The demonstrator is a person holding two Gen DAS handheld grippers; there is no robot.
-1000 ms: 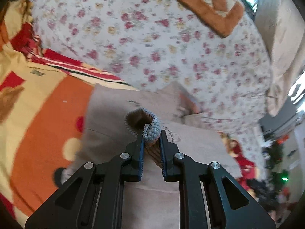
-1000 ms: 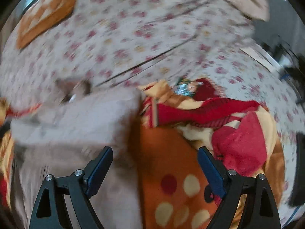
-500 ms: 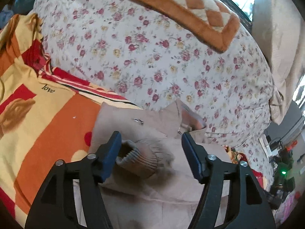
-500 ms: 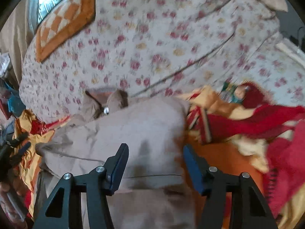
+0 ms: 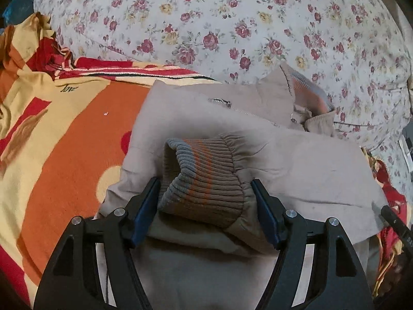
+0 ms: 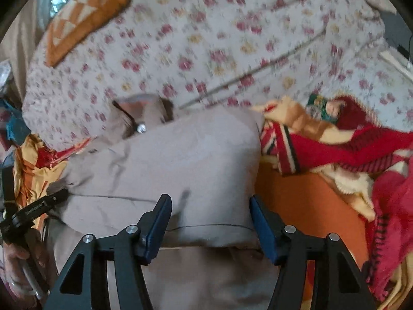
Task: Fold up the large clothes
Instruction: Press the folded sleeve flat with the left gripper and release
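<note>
Left wrist view: the left gripper is spread wide, its blue-padded fingers standing on either side of the ribbed cuff of a beige jacket; whether the pads touch the cuff cannot be told. The cuff lies curled on top of the jacket's folded body. The jacket rests on an orange and yellow blanket spread over the bed. Its left edge runs straight from the zipper end down toward the gripper, with bare blanket open to the left of it. The collar reaches up against a flowered quilt that rises behind, closing off the far side. At the right edge, the tip of the other tool shows just beside the jacket's right border.

Right wrist view, somewhat blurred: the right gripper is also spread, holding nothing, its fingers above the jacket's near fold. The jacket's right edge falls straight, with open orange blanket beyond it, then bunched red and yellow folds further right. The quilt and an orange checked cushion lie behind. The person's left hand grips its tool at the lower left.
</note>
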